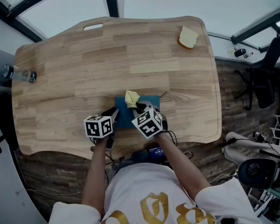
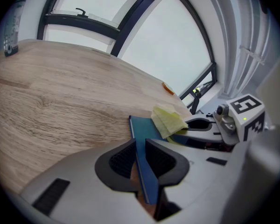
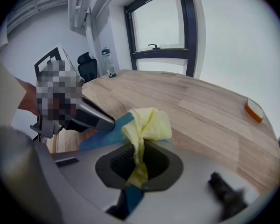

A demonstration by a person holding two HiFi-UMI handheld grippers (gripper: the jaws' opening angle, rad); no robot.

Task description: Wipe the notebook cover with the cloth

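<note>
- While the left gripper (image 2: 141,148) pins the notebook (image 2: 141,129) by its near edge, the right gripper (image 3: 139,155) has the cloth (image 3: 147,124) down on the blue cover, so the wiping stroke itself looks to be the step in hand.
- Notebook: it lies on the table (image 1: 74,69), close to the front edge and right before the person. In the head view the cloth sits near its far edge, left of the middle.
- Left fingers: drawn partway in and clamped on the notebook's thin edge, one pad against each face. Nothing else is between them.
- Right fingers: pinched tight on a twisted fold of the yellow cloth. The loose bunch bulges out past the tips and rests on the cover.
- The two grippers stand just beside each other over the notebook's near-left part.
- Next move, as I judge it: drag the bunch across the bare cover toward its right side, pressing down lightly, while the left clamp keeps the notebook from sliding.
- The bunch is small against the cover, so several passes will probably be needed.
</note>
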